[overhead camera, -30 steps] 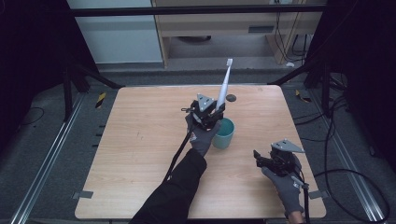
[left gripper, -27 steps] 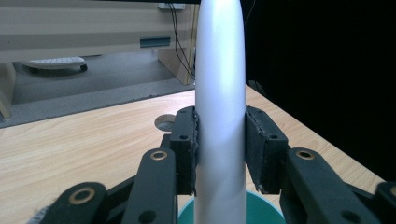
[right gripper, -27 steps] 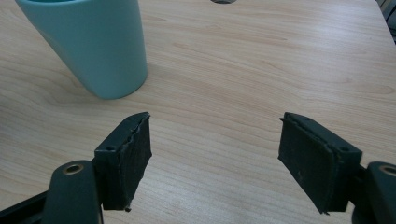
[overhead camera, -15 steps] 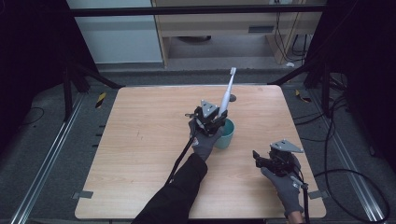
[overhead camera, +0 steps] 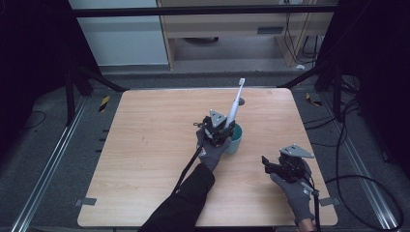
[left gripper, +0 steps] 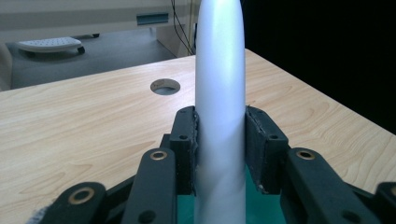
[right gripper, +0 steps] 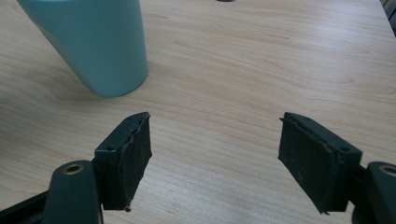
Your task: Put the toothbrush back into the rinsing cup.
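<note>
Your jaws on the left gripper (left gripper: 219,154) pinch the white toothbrush (left gripper: 219,93) by its handle, its lower end inside the teal cup (overhead camera: 235,139) near the middle of the table (overhead camera: 145,145), brush head tilted up and away. Your right gripper (right gripper: 215,154) has its jaws spread wide, near the cup above bare wood.

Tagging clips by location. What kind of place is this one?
Probably a lab data-collection rig, not a home: a bare wooden table inside a dark metal frame, cables on grey floor, and handheld grippers, the left gripper clamping an electric toothbrush above a teal cup.
</note>
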`<state>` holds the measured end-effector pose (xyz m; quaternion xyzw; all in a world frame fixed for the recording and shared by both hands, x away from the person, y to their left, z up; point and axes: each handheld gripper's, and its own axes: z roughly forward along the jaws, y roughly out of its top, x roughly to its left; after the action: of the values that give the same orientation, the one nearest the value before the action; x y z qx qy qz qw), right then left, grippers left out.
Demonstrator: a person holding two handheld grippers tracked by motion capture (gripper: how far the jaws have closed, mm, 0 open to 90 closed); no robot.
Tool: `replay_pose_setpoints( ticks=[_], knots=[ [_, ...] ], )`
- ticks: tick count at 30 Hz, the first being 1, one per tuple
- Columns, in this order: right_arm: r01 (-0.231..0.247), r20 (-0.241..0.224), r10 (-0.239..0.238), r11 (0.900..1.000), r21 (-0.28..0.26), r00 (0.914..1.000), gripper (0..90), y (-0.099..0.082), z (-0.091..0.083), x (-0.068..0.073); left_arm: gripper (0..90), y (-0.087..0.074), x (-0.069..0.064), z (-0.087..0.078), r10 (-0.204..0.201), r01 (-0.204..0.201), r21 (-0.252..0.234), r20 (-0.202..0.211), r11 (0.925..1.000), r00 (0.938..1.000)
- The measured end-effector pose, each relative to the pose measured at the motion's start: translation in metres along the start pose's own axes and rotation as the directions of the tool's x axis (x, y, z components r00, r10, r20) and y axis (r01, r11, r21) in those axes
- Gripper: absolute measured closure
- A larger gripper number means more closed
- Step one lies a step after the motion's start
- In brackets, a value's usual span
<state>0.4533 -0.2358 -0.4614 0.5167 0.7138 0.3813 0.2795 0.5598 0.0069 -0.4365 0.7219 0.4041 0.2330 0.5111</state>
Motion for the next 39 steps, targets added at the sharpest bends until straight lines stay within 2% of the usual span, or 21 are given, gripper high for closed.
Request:
replay_pose_setpoints(
  ticks=[6, 11, 14, 21, 25, 30, 33, 37, 39],
  knots=[
    [-0.005, 0.002, 0.005, 1.0, -0.001, 1.0, 25.4, 0.0, -0.001, -0.001, 65.5, -0.004, 0.0, 0.001, 0.017, -0.017, 0.027, -0.007, 0.9995, 0.9998],
    [-0.004, 0.003, 0.004, 1.0, -0.001, 1.0, 25.3, 0.0, -0.001, -0.001, 65.3, -0.009, 0.001, 0.003, 0.015, -0.015, 0.043, -0.001, 0.9989, 0.9999],
    [-0.005, 0.002, 0.005, 1.0, -0.002, 1.0, 25.3, 0.0, -0.001, -0.001, 65.3, -0.011, 0.0, 0.003, 0.016, -0.016, 0.038, 0.0, 0.9992, 0.9999],
    [-0.008, 0.001, 0.008, 1.0, -0.004, 1.0, 25.3, 0.0, -0.001, -0.001, 61.3, -0.014, 0.0, 0.004, 0.019, -0.021, 0.046, 0.036, 0.9987, 0.9992],
    [-0.01, 0.002, 0.01, 0.9999, -0.004, 0.9999, 25.2, 0.001, -0.001, -0.001, 60.8, -0.012, 0.0, 0.001, 0.02, -0.022, 0.048, 0.04, 0.9986, 0.999],
    [-0.015, 0.007, 0.015, 0.9999, -0.009, 0.9999, 24.6, 0.001, -0.002, -0.001, 54.4, -0.004, 0.002, -0.015, 0.037, -0.039, 0.035, 0.054, 0.9986, 0.9979],
    [-0.024, 0.001, 0.024, 0.9996, -0.016, 0.9997, 24.3, 0.0, -0.003, -0.002, 51.2, -0.001, 0.006, -0.029, 0.062, -0.063, 0.038, 0.05, 0.9973, 0.9969],
    [-0.036, 0.0, 0.036, 0.9992, -0.016, 0.9993, 24.2, -0.001, -0.003, -0.006, 47.5, 0.0, 0.014, -0.048, 0.105, -0.109, 0.069, 0.051, 0.9917, 0.9931],
    [-0.044, 0.001, 0.044, 0.9989, -0.016, 0.999, 24.0, -0.002, -0.003, -0.007, 46.1, 0.0, 0.021, -0.058, 0.106, -0.111, 0.084, 0.061, 0.9903, 0.9925]
  ],
)
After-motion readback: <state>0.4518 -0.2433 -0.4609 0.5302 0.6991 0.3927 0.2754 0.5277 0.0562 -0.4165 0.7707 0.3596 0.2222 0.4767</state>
